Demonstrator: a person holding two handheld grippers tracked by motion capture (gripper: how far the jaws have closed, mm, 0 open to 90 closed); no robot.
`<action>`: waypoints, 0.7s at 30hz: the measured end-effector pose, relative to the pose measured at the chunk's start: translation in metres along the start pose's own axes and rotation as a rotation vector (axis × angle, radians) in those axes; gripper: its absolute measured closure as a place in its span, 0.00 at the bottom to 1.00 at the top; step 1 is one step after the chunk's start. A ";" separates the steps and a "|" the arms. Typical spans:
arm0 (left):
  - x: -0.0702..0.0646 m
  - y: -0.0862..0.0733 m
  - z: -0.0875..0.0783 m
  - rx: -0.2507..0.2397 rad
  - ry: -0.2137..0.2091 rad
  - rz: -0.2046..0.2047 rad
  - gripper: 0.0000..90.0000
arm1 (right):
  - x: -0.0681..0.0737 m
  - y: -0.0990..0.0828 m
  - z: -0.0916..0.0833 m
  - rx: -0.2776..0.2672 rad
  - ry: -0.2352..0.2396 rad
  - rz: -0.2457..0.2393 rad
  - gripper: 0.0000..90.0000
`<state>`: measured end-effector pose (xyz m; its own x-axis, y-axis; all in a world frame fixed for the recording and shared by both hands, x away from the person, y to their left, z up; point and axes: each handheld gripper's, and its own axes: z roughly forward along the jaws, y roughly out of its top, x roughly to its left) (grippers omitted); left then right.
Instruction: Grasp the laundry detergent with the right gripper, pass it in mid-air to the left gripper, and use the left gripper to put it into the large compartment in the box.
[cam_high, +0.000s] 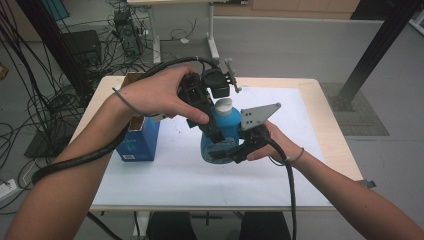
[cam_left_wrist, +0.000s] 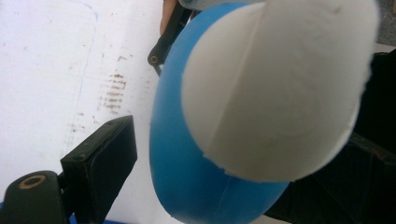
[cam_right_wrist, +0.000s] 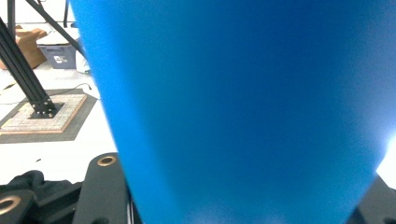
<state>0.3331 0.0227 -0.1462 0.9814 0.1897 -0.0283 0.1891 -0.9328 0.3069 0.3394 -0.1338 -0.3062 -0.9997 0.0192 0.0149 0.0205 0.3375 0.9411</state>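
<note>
The smooth, probably slippery blue plastic bottle is pinched low by the right gripper, while its white cap, the hold for unscrewing, is straddled by the left gripper, whose contact cannot be told.

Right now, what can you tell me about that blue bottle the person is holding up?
The blue bottle looks like smooth, slightly see-through plastic with a rounded body and a white cap. It stands roughly upright above the white sheet on the table. The right gripper clamps its lower body, while the left gripper comes from above with a jaw on either side of the cap and shoulder; whether those jaws press on it I cannot tell.
</note>
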 end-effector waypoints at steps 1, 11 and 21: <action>0.000 0.000 0.000 0.000 0.000 0.000 0.12 | 0.000 0.000 0.000 0.000 0.000 0.000 0.46; 0.002 0.000 0.002 0.005 -0.007 0.003 0.12 | 0.000 0.000 0.001 -0.007 0.004 0.012 0.46; 0.003 0.000 0.002 0.006 -0.005 -0.003 0.12 | 0.000 0.000 0.000 -0.011 0.005 0.009 0.46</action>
<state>0.3360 0.0228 -0.1483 0.9811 0.1907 -0.0339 0.1920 -0.9342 0.3007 0.3392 -0.1337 -0.3062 -0.9995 0.0170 0.0247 0.0289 0.3270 0.9446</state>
